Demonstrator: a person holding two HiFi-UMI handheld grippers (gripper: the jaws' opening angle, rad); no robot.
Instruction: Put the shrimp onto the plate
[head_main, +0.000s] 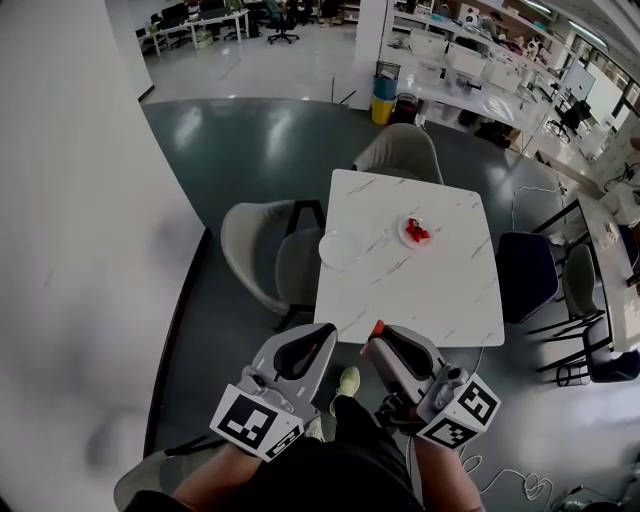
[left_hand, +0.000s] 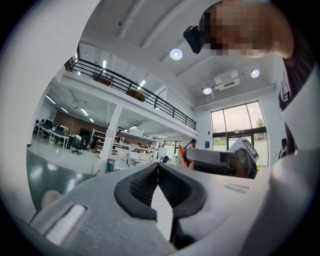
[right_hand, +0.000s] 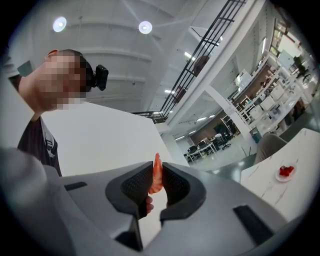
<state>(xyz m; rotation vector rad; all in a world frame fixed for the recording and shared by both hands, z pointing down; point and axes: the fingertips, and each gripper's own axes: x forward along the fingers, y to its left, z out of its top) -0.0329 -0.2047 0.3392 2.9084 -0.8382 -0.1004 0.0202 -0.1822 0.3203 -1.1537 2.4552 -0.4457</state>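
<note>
My right gripper (right_hand: 156, 176) is shut on an orange shrimp (right_hand: 157, 175) that stands upright between its jaws; its orange tip (head_main: 378, 327) shows in the head view. My left gripper (left_hand: 158, 172) is shut with nothing in it. Both grippers (head_main: 320, 340) (head_main: 376, 340) are held close to the body, short of the white marble table (head_main: 420, 290). On the table lie an empty white plate (head_main: 341, 249) at the left and a small plate (head_main: 403, 238) holding red shrimp (head_main: 417, 232), which the right gripper view also shows as the small plate (right_hand: 285, 177).
Grey chairs (head_main: 262, 250) (head_main: 400, 152) stand at the table's left and far sides, and a dark blue chair (head_main: 528, 276) at its right. A white wall (head_main: 70, 230) runs along the left. Cables (head_main: 510, 485) lie on the floor at lower right.
</note>
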